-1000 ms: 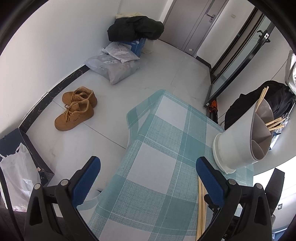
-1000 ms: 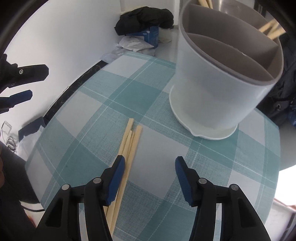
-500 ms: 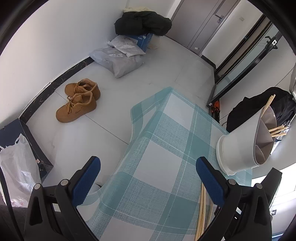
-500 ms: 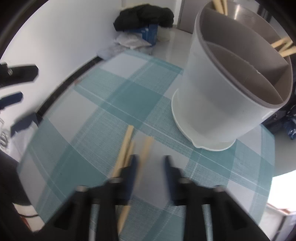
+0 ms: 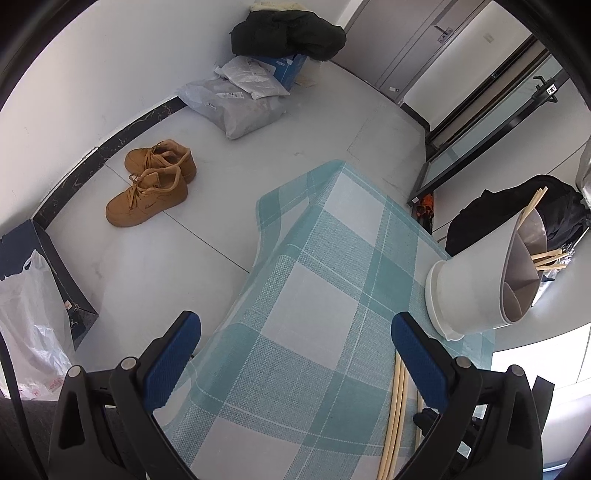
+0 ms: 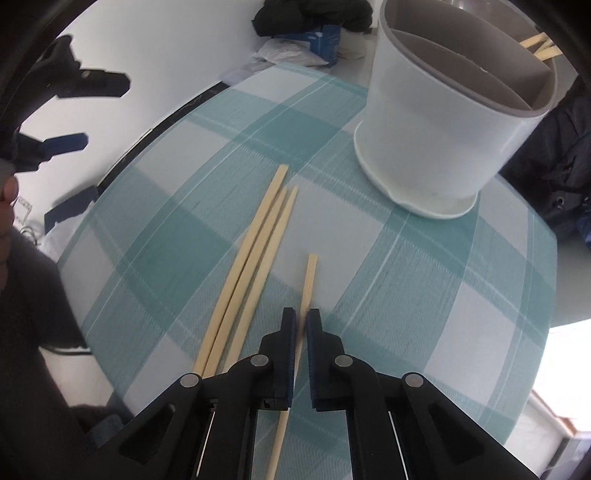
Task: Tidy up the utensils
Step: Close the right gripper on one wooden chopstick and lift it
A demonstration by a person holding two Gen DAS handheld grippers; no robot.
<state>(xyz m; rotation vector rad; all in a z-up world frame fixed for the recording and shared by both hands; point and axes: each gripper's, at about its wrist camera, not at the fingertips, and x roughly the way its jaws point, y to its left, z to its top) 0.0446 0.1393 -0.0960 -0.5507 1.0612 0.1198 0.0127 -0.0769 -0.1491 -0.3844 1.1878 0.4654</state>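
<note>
My right gripper (image 6: 301, 322) is shut on one pale wooden chopstick (image 6: 309, 277), which sticks out past the blue pads and trails back under them. Three more chopsticks (image 6: 255, 258) lie side by side on the teal checked tablecloth (image 6: 424, 288) just to its left. The white divided utensil holder (image 6: 439, 122) stands upright at the far right, with chopsticks in its far compartment. My left gripper (image 5: 295, 350) hangs open over the table's left edge, nothing between its fingers. In the left wrist view the holder (image 5: 476, 280) is at right and the loose chopsticks (image 5: 397, 402) lie beside my right finger.
The table drops off to a grey floor with tan shoes (image 5: 151, 184), grey parcels (image 5: 236, 99), a blue box and dark clothing (image 5: 288, 33). A white plastic bag (image 5: 29, 314) sits at lower left. A black backpack (image 5: 532, 214) lies behind the holder. A hand (image 6: 7, 206) shows at left.
My right gripper went from open to shut, gripping one chopstick and pulling it to the right, away from the other three. The left gripper stayed open and barely moved.
</note>
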